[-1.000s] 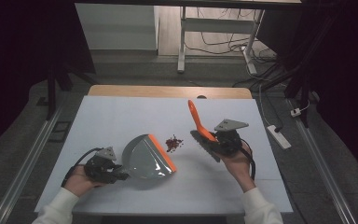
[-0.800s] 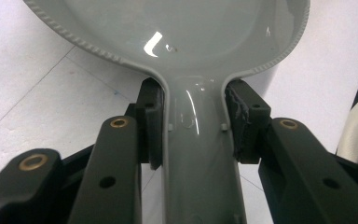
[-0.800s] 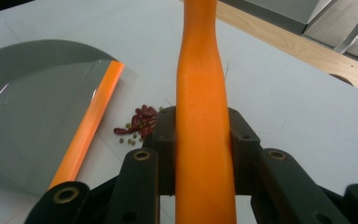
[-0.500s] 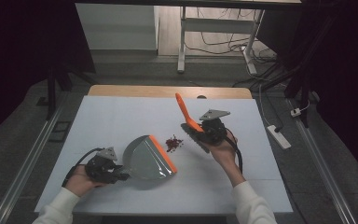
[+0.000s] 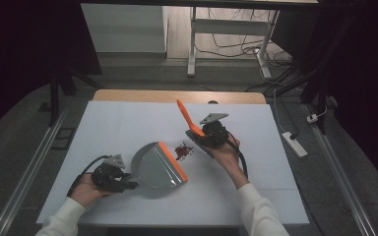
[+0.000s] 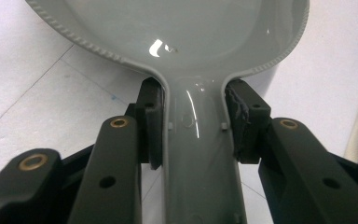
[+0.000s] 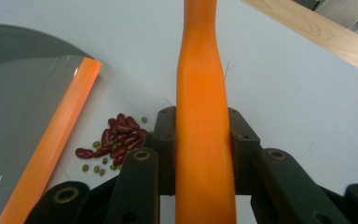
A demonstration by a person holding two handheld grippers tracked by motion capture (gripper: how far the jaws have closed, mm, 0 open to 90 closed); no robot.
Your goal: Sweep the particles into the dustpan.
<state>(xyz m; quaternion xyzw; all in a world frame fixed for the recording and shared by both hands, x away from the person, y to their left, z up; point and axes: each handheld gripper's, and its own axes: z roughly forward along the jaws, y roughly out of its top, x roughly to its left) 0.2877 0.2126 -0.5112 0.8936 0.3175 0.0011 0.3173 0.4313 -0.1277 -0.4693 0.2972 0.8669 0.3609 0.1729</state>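
A grey dustpan [image 5: 155, 166] with an orange lip [image 5: 172, 162] lies flat on the white table, its lip facing right. My left gripper [image 5: 128, 184] is shut on the dustpan's grey handle [image 6: 196, 140]. A small pile of red beans [image 5: 182, 151] and a few green ones [image 7: 114, 145] lies just right of the lip [image 7: 58, 135]. My right gripper [image 5: 203, 137] is shut on an orange brush handle [image 7: 203, 107], which slants up and to the left [image 5: 184, 114] above the beans. The brush's bristles are hidden under the gripper.
The white table top [image 5: 128, 123] has a wooden strip [image 5: 177, 96] along its far edge. A power strip [image 5: 295, 143] lies on the floor at the right, and a metal frame with cables [image 5: 226, 44] stands beyond the table.
My right gripper has carried the brush leftward toward the beans and stands just right of them. The left gripper and dustpan have held still.
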